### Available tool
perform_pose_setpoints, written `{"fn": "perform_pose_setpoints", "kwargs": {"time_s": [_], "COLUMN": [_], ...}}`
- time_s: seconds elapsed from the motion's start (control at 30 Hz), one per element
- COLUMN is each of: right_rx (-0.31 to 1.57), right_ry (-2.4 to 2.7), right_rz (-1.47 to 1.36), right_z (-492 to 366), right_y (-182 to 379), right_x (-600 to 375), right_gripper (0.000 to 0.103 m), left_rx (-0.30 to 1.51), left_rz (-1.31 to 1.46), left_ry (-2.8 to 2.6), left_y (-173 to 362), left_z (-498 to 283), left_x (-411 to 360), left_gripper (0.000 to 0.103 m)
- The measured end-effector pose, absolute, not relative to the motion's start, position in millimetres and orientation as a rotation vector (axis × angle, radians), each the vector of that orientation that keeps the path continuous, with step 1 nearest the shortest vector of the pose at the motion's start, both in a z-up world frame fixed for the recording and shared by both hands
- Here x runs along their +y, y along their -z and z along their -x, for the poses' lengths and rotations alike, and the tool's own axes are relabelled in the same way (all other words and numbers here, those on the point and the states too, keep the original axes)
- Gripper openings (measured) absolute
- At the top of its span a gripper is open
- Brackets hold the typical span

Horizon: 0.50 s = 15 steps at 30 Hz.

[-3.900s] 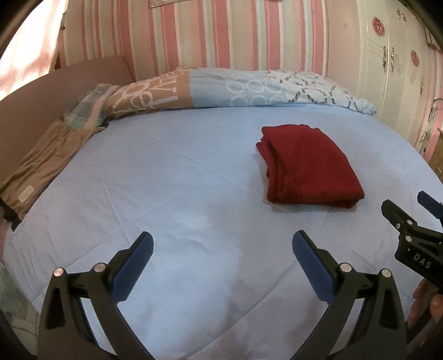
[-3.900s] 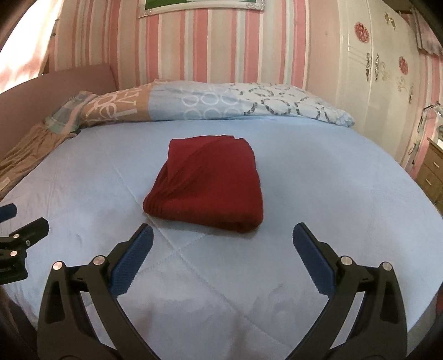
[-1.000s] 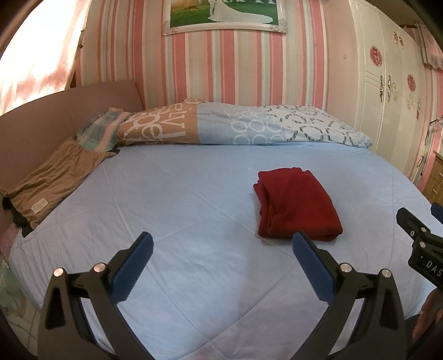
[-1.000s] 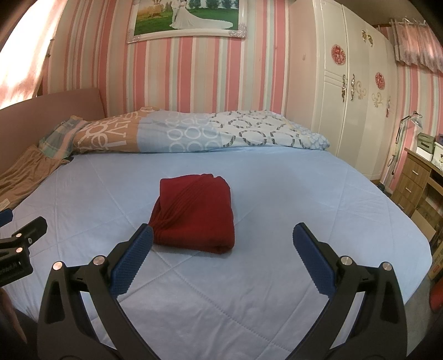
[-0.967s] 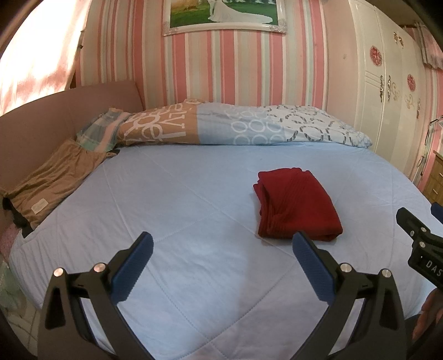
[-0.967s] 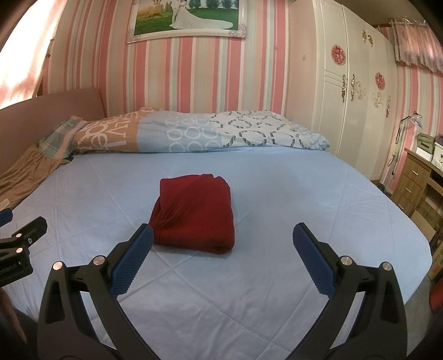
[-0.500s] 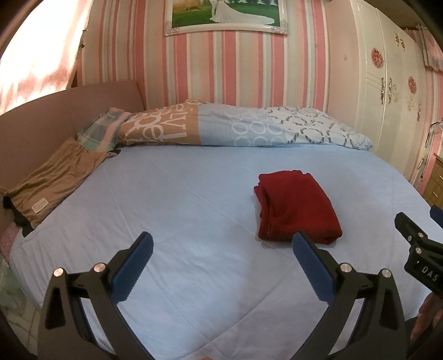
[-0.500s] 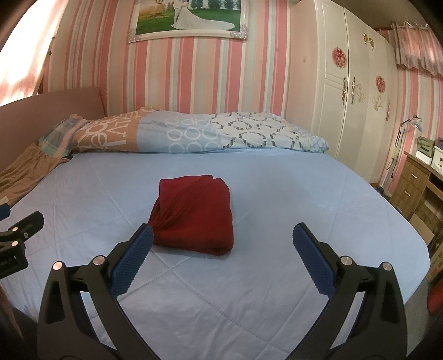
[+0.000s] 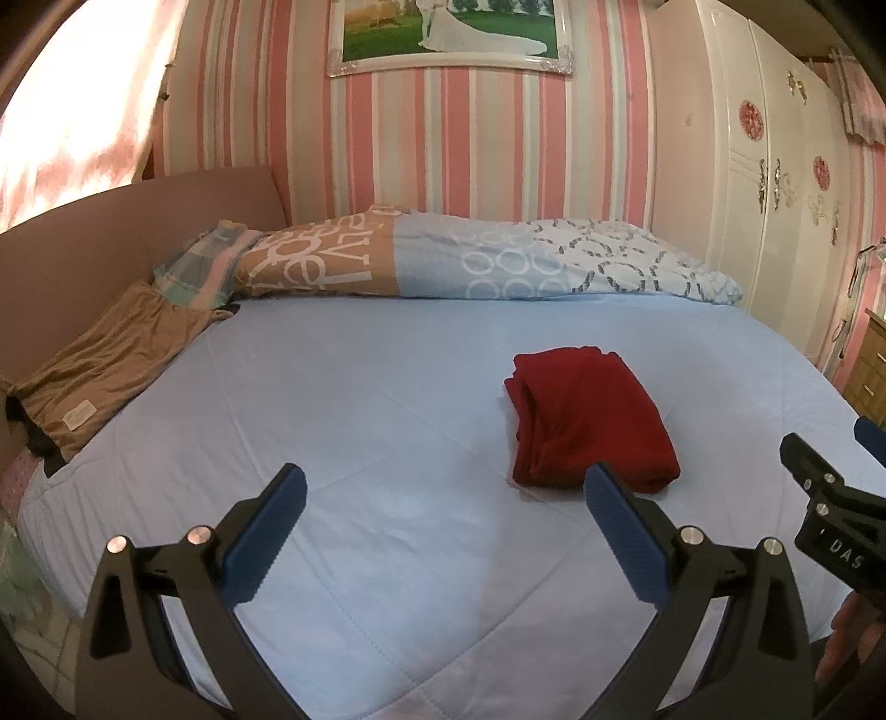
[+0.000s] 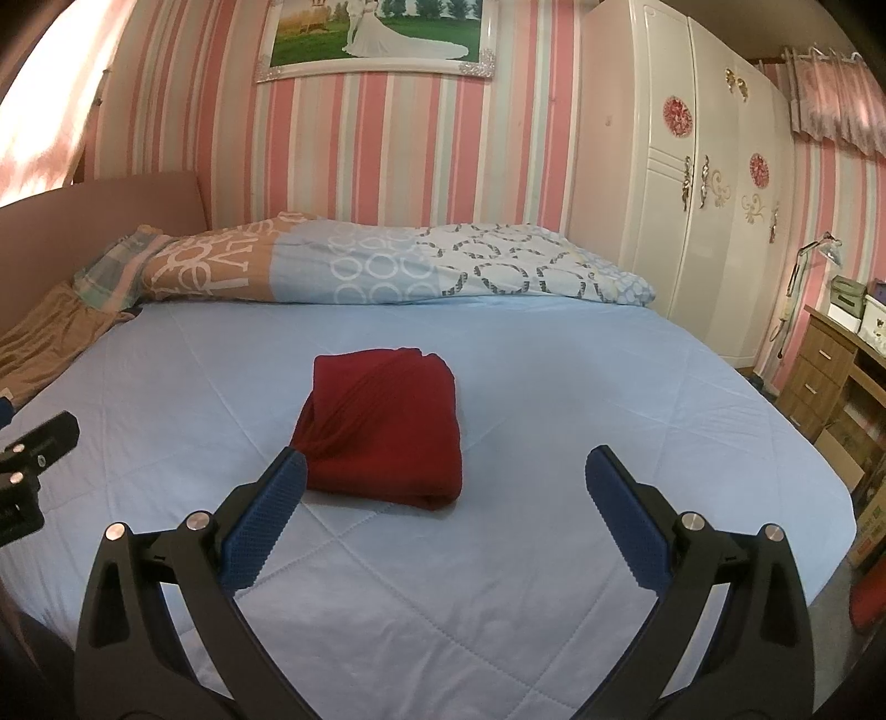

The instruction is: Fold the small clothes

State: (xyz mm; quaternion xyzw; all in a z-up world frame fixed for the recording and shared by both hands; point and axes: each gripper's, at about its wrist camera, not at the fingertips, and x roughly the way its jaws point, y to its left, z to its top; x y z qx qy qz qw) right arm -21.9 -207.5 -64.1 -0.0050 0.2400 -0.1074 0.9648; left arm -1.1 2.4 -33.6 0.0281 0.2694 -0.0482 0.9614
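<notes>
The dark red knitted garment, folded into a compact rectangle with its layered edges bunched along the left side, lies flat on the pale blue quilted bedspread near the middle of the bed, touched by neither tool. The right gripper hangs above the near part of the bed with its black arms and blue ribbed pads spread wide and nothing between them; the left pad's tip overlaps the garment's near left corner in this view (whether it touches the cloth cannot be told). In the left wrist view the same garment sits to the right of centre, and the left gripper is likewise spread wide and empty over bare bedspread. Along the far edge lies a long patterned pillow in tan, blue and white, with a tan-brown cloth at the left side by the pink headboard. Behind stand the pink striped wall, a framed wedding picture and a white wardrobe
</notes>
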Motion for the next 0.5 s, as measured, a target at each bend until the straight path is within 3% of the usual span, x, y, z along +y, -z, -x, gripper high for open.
{"fn": "perform_pose_setpoints", "kwargs": {"time_s": [0.5], "right_rx": [0.484], "right_ry": [0.218], "right_rz": [0.010], "right_z": [22.3], "right_y": [65.3], "right_x": [-206.2], "right_gripper": [0.100], "left_rx": [0.540], "left_rz": [-0.059], "left_ry": [0.098], "left_y": [31.9], "left_z": [1.6], "left_x": [-5.6], "left_gripper": [0.101]}}
